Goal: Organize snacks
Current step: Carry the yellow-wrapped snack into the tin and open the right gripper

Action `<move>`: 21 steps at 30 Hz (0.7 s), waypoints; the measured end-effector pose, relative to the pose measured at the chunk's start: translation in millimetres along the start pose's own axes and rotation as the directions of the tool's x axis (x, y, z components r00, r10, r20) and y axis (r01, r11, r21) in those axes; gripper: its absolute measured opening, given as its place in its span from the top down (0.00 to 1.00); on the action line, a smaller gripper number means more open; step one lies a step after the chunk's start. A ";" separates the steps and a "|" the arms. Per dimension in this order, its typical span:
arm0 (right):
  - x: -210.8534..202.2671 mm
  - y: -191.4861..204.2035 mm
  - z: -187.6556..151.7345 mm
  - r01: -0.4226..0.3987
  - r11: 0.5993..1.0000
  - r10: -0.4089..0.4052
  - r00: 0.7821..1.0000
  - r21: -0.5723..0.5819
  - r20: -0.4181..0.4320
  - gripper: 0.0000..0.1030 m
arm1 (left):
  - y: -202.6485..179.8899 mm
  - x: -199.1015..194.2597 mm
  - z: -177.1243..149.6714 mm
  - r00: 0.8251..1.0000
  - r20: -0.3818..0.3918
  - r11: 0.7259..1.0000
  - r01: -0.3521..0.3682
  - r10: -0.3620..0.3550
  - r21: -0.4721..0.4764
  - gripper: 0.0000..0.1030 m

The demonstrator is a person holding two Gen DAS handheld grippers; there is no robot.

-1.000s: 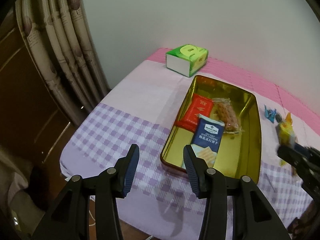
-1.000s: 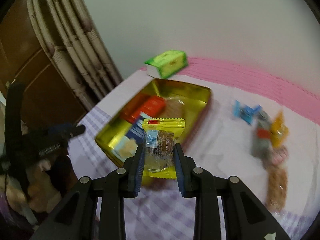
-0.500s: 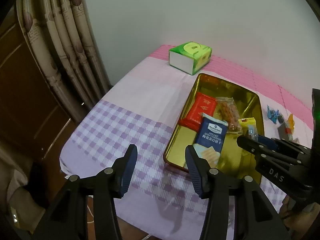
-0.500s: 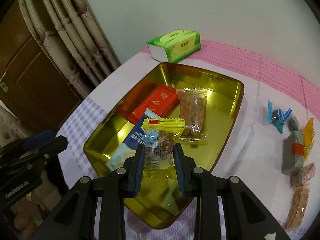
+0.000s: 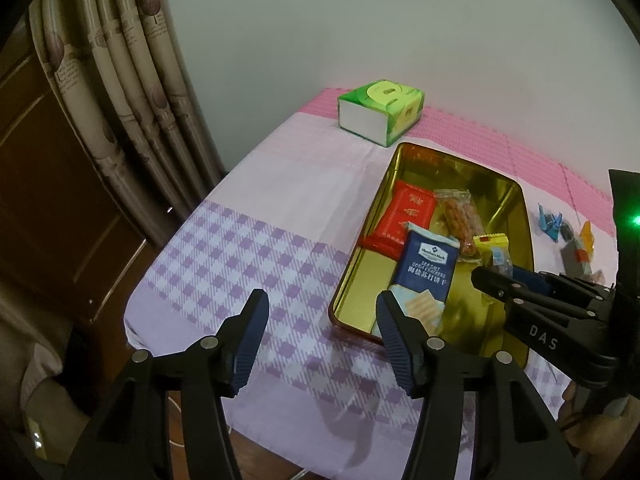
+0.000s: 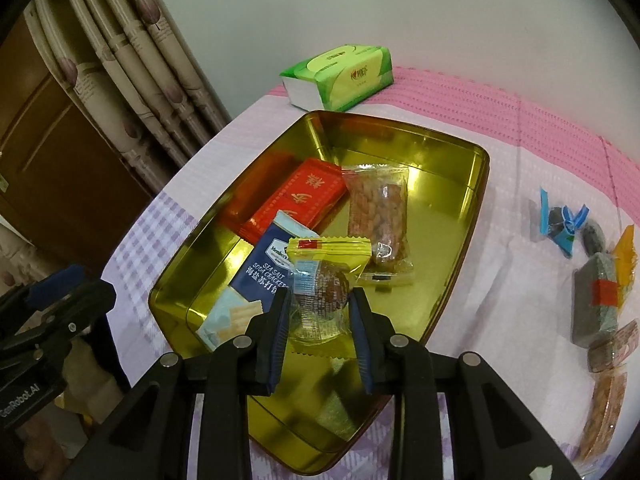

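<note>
A gold tin tray lies on the table. In it are a red packet, a blue cracker packet and a clear packet of nuts. My right gripper is shut on a yellow-wrapped snack and holds it over the tray's near half. It also shows in the left wrist view. My left gripper is open and empty, above the table just left of the tray.
A green tissue pack lies behind the tray. Several loose snacks lie right of the tray, among them a blue-wrapped candy and a grey bar. Curtains hang at the left. The table edge is close.
My right gripper has carried the yellow snack from beside the tray to over it and lower. The left gripper has barely moved.
</note>
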State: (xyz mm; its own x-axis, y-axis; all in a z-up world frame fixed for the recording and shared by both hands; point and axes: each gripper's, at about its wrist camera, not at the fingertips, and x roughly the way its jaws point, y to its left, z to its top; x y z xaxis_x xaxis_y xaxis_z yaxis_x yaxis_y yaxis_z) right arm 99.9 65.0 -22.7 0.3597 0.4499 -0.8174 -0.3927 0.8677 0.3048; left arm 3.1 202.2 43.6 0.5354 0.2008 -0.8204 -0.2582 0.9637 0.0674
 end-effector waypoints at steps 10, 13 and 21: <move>-4.0 -2.1 0.3 -0.002 1.000 0.002 1.000 0.017 0.010 0.71 | 0.9 1.4 -1.7 1.000 -0.008 1.000 -0.002 0.002 0.006 0.42; -6.0 -2.6 -0.4 -0.005 1.000 0.005 1.000 0.020 0.013 0.71 | 0.3 1.6 -1.5 1.000 -0.010 1.000 -0.003 0.003 0.006 0.42; -8.2 -3.1 -1.0 -0.012 1.000 0.011 1.000 0.025 0.016 0.69 | 0.0 3.0 -2.1 1.000 -0.011 1.000 -0.005 0.005 0.006 0.41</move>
State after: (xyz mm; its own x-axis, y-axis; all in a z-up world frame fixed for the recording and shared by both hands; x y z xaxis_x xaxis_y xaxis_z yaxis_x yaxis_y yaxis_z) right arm 97.3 58.4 -17.4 0.3688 0.4630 -0.8060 -0.3759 0.8673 0.3263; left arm 3.0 202.5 39.9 0.5248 0.2037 -0.8265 -0.2560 0.9638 0.0750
